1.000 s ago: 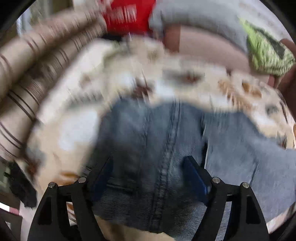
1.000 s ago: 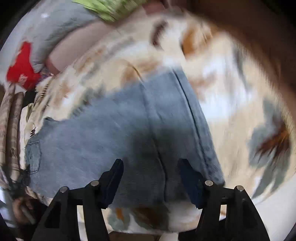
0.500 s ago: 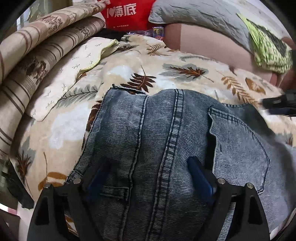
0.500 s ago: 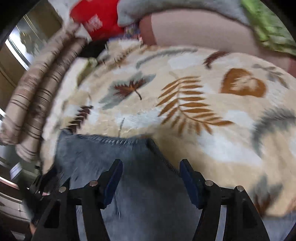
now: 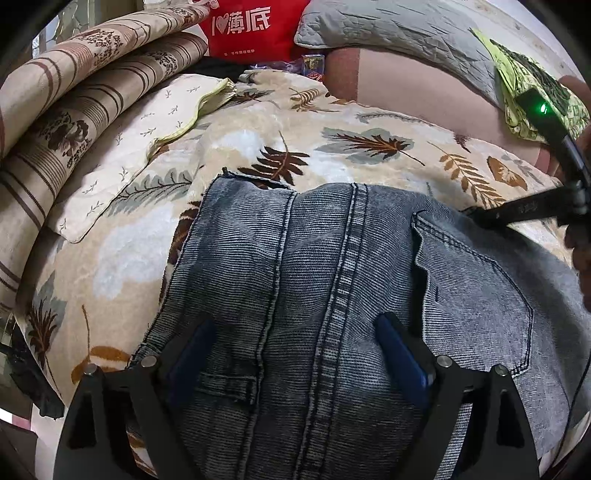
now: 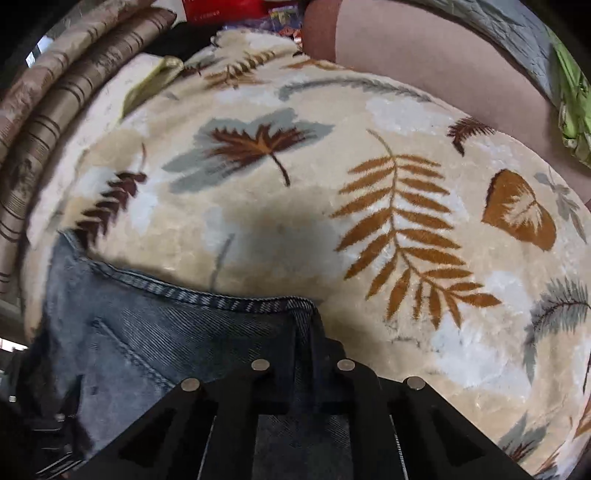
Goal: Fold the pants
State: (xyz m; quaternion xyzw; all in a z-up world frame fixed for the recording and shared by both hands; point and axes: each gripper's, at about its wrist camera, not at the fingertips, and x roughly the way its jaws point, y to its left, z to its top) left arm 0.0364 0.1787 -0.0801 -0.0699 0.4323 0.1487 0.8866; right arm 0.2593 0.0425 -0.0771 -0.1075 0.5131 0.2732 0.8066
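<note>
Nearest, my left gripper (image 5: 295, 354): jaws spread wide, holding nothing, poised over the jeans (image 5: 351, 295) by the centre seam. My right gripper (image 6: 301, 373): jaws drawn together, pinching the jeans' hemmed edge. The jeans lie flat on the leaf-print blanket (image 6: 295, 184), back pocket (image 5: 476, 295) up. Beyond: cream pillow (image 5: 140, 147), striped folded bedding (image 5: 74, 92), red bag (image 5: 255, 26), grey quilted pillow (image 5: 388, 29).

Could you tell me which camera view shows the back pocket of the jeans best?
The left wrist view: the whole back pocket lies flat and sharp on the jeans. The right wrist view shows only a dark, partial pocket corner.
</note>
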